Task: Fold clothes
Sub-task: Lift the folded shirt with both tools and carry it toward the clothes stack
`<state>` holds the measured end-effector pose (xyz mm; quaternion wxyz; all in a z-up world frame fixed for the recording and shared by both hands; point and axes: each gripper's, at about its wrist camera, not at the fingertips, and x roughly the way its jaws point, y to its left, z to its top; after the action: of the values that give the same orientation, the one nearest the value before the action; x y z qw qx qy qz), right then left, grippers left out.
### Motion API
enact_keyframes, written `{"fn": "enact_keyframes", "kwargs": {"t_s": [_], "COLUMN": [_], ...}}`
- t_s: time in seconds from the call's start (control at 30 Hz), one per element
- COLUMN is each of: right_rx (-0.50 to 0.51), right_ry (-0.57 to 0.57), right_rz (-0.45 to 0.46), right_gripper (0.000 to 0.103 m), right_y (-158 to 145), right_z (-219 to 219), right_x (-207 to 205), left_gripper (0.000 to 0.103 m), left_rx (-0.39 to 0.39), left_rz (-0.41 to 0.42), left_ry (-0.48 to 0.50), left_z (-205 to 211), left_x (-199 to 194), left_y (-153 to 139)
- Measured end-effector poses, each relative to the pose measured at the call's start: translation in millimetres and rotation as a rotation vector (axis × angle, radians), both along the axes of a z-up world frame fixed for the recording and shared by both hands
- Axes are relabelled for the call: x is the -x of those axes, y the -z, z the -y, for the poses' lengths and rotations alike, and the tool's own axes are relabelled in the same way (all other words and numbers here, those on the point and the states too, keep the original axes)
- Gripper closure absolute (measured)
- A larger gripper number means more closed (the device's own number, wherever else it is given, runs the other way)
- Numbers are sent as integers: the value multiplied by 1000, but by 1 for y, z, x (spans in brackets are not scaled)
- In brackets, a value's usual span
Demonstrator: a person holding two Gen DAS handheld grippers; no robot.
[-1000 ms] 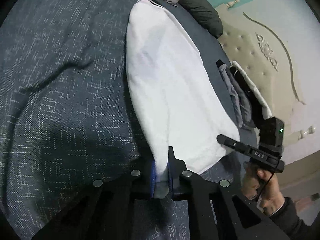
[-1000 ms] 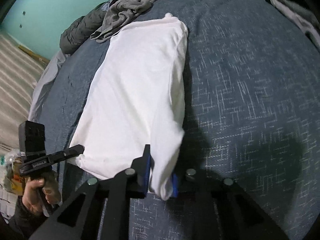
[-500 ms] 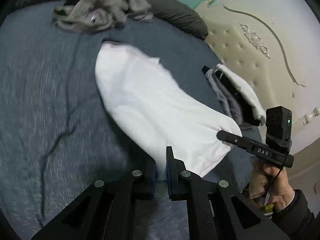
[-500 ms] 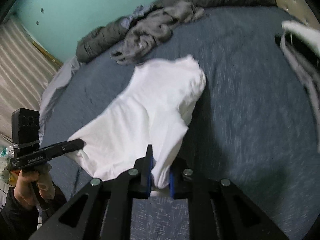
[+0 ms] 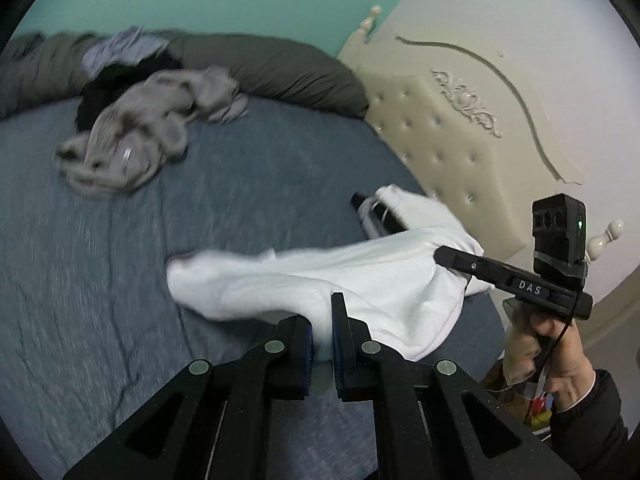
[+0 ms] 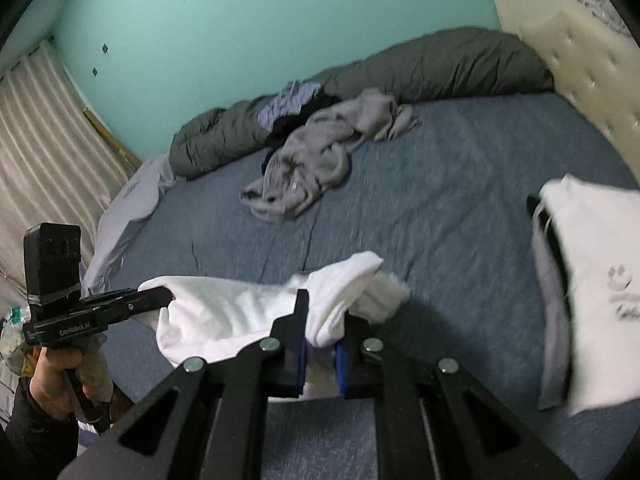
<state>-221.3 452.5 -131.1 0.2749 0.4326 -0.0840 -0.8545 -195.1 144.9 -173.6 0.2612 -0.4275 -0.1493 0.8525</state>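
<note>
A white garment [image 5: 360, 280] hangs lifted above the blue-grey bed [image 5: 120, 280], stretched between both grippers. My left gripper [image 5: 322, 336] is shut on one bottom corner of it. My right gripper [image 6: 322, 344] is shut on the other corner, where the white garment [image 6: 224, 312] bunches up. The far end of the cloth droops toward the bed. Each gripper shows in the other's view: the right one [image 5: 440, 254] at the right, the left one [image 6: 168, 294] at the left, both held by a hand.
A crumpled grey garment [image 6: 316, 160] lies mid-bed, with dark clothes [image 6: 296, 120] behind it. A long grey bolster [image 6: 440, 68] runs along the turquoise wall. A stack of folded clothes [image 6: 588, 280] sits at the right by the cream tufted headboard [image 5: 440, 140].
Both grippers have risen and tilted up, lifting the white garment off the bed. It lay flat a second ago and now hangs bunched between them.
</note>
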Motion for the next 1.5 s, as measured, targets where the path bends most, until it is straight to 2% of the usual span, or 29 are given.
{"fn": "enact_keyframes", "kwargs": {"t_s": [0.13,0.53,0.8,0.93,1.23,1.5], "right_rx": [-15,-87,-98,-132,-142,-195], "right_ry": [13,30,100,125,222,331], "right_rz": [-28,-128,-196,-229,-261,-341], "right_gripper": [93,94,94,94,94,94], "right_y": [-33,-120,-156,-163,-161,-180], "right_z": [-14,-63,-107,-126,-178,-228], "right_x": [12,53,95,123,174,193], "left_gripper": [95,96,96,96,96,96], "left_rx": [8,-29,-7,15,27,38], "left_rz": [-28,-103,-170,-191,-191,-239], "left_ry": [20,91,132,151,179,207], "left_z": [-21,-84,-140,-173,-234,-299], "left_x": [22,66,109,137,198,231], "left_y": [-38,-113,-165,-178,-180,-196]}}
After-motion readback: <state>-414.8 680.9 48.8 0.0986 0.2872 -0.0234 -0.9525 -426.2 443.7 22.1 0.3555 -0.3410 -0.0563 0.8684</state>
